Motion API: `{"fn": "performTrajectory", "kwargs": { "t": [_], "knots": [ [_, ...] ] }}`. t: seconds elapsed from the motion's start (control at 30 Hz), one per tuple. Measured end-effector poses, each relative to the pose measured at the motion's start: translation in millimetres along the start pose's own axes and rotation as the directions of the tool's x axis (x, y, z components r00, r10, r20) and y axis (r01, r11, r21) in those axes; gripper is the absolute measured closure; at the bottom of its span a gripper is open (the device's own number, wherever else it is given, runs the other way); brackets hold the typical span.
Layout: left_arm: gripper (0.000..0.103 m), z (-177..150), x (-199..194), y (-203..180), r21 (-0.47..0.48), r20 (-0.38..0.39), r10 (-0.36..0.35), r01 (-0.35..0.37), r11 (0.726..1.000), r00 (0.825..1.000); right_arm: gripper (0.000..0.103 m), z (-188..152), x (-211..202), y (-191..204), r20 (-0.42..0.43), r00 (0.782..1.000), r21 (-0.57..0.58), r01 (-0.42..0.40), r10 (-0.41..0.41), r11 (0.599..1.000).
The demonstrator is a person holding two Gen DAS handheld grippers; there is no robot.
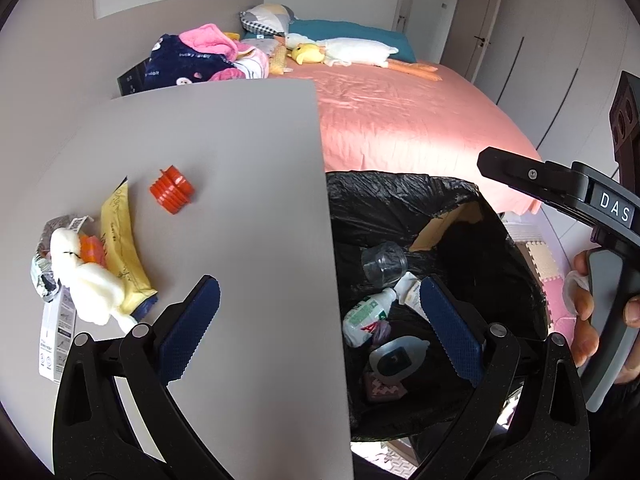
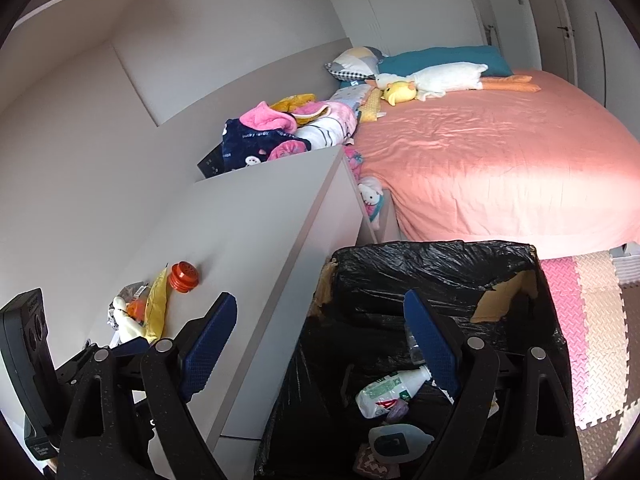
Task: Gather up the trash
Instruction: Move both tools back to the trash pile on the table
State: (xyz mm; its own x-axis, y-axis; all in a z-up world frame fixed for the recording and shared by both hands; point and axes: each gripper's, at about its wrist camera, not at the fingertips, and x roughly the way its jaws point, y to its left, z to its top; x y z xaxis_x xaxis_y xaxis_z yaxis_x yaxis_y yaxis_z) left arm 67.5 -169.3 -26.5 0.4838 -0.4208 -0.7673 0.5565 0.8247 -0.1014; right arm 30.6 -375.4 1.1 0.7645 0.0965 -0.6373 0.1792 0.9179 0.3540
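Note:
A bin lined with a black bag (image 1: 400, 200) (image 2: 432, 264) stands beside a grey cabinet top (image 1: 240, 160) (image 2: 256, 232). It holds a white bottle (image 1: 366, 314) (image 2: 390, 394), a clear cup (image 1: 384, 262) and other wrappers. On the cabinet lie an orange ribbed cap (image 1: 172, 189) (image 2: 183, 277), a yellow packet (image 1: 120, 240) (image 2: 156, 308), a white tissue wad (image 1: 86, 284) and more wrappers. My left gripper (image 1: 320, 328) is open and empty, straddling the cabinet edge above the bin. My right gripper (image 2: 320, 344) is open and empty over the bin's near-left rim.
A bed with a pink cover (image 1: 400, 112) (image 2: 500, 160) lies beyond, with plush toys and folded clothes (image 1: 200, 60) at its head. Foam floor mats (image 2: 592, 320) lie to the right. The right gripper's body (image 1: 580, 200) shows at the right of the left wrist view.

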Motion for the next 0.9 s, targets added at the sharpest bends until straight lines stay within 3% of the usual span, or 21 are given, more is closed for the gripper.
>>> {"fn": "performTrajectory", "kwargs": {
  "t": [0.6, 0.9],
  "knots": [
    [0.006, -18.6, -25.8, 77.5, -0.121, 0.013, 0.114, -0.112, 0.986, 0.993, 0.017, -11.9, 40.5, 52.9, -0.061, 0.997, -0.06, -0.051, 0.047, 0.997],
    [0.006, -22.0, -36.7, 116.5, -0.204, 0.028, 0.137, -0.129, 0.97, 0.99, 0.017, -14.9, 65.7, 77.5, -0.097, 0.993, -0.088, -0.073, 0.065, 0.993]
  ]
}}
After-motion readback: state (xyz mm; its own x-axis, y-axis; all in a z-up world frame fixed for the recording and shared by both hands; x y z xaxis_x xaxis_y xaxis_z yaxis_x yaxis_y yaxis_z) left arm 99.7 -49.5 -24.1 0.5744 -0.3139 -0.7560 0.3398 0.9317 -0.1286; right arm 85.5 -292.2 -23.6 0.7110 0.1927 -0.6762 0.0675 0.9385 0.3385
